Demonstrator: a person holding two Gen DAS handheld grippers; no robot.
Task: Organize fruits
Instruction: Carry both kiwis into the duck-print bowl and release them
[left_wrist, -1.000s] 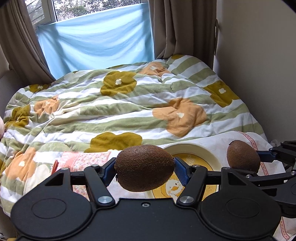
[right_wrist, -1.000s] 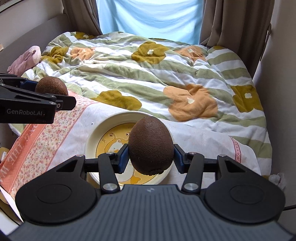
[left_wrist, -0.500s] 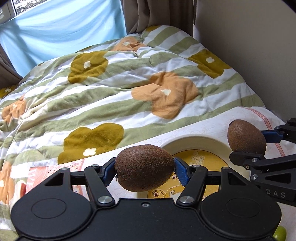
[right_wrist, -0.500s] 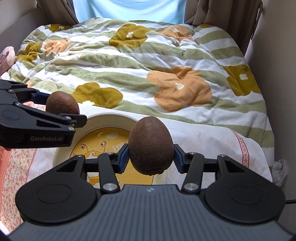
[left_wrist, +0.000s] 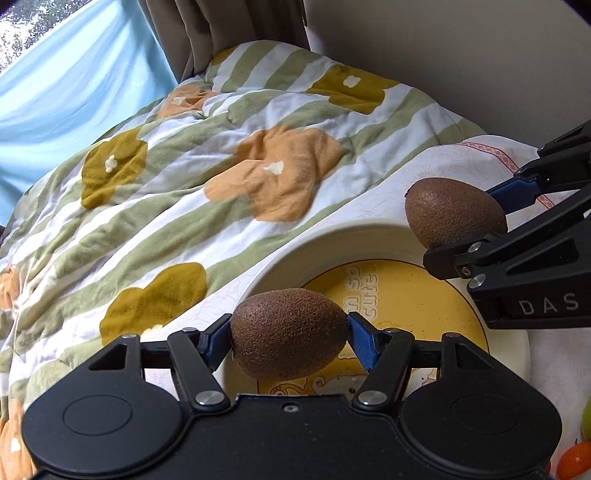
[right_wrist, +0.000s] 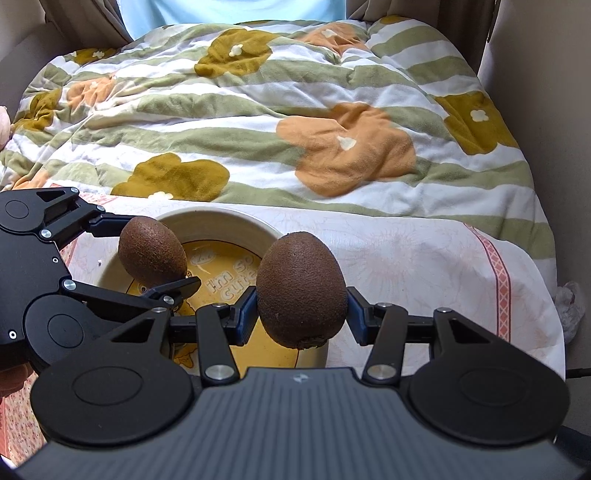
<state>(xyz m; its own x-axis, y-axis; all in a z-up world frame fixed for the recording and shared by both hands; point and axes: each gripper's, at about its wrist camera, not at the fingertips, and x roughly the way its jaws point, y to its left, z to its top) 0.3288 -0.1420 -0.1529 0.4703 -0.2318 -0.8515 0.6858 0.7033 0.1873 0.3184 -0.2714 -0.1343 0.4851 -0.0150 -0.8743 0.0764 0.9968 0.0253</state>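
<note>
Kiwis in both tools: left gripper (left_wrist: 289, 334) is clamped on a kiwi lying sideways (left_wrist: 289, 334), held over the near rim of the cream-and-yellow plate (left_wrist: 511, 354). Right gripper (right_wrist: 301, 311) pinches an upright kiwi (right_wrist: 301, 291) above the plate's right side. Plate sits on a white cloth (right_wrist: 424, 258) spread over the flowered quilt (right_wrist: 258, 122); both fruits are apart, neither touching the plate.
</note>
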